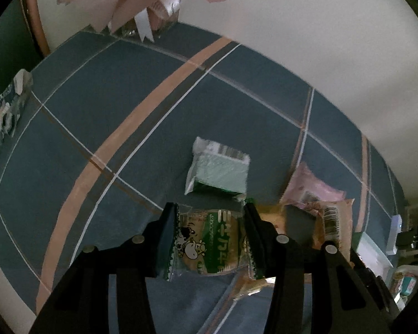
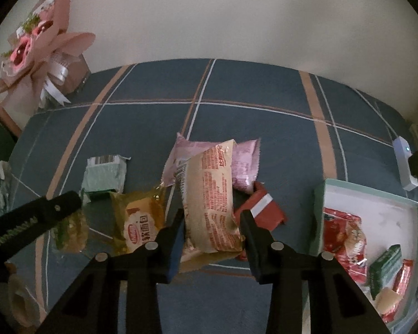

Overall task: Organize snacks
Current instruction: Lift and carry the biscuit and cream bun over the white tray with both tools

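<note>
The left gripper [image 1: 210, 208] pinches a green cow-print snack packet [image 1: 209, 246] by its slack sides, and the right gripper [image 2: 211, 214] clamps a tan packet [image 2: 210, 197] that seems clear of the cloth, so either slippery film could slide free or drag a neighbour from the pile. Only the right wrist view shows the pale box [image 2: 370, 203] already holding snacks, beside the pile; the left wrist view alone shows the cow packet's face, with a mint packet [image 1: 220, 171] lying beyond it.

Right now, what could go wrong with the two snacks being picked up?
1. The left hand-held gripper pinches the cow packet by its side edges, so it might slip out.
2. The right hand-held gripper holds the tan packet at its lower end. The long packet may sag, possibly dragging the pink packet it overlaps.
</note>
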Action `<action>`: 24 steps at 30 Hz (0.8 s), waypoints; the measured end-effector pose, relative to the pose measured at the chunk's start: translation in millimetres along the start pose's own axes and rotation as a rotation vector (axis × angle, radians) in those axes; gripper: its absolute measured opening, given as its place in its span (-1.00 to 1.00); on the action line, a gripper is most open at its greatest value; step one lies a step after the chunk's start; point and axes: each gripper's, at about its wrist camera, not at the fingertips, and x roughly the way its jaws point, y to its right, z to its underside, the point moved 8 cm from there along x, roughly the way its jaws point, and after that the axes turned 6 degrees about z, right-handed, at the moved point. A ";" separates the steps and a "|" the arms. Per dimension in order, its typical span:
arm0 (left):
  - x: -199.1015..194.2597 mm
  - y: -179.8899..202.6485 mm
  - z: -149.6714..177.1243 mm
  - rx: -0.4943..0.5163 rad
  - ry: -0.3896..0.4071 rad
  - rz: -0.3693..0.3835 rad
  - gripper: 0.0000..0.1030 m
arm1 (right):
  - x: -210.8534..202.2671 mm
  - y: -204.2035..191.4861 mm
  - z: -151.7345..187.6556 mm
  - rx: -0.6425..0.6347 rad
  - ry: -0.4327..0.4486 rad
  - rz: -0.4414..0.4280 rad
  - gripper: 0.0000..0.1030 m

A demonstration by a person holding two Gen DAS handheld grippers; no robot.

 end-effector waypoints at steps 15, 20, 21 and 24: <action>-32.5 55.5 10.3 0.104 0.054 0.063 -0.02 | -28.7 61.5 -4.1 0.123 0.016 -0.005 -0.21; -24.7 90.2 27.2 0.180 0.032 0.064 -0.02 | -30.4 97.7 1.1 0.199 0.002 0.007 -0.21; -21.8 99.3 32.7 0.194 0.020 0.077 -0.02 | -29.5 106.1 3.0 0.218 -0.002 0.007 -0.21; -13.7 126.2 49.3 0.231 -0.023 0.129 -0.02 | -25.7 132.4 10.4 0.270 -0.015 0.017 -0.21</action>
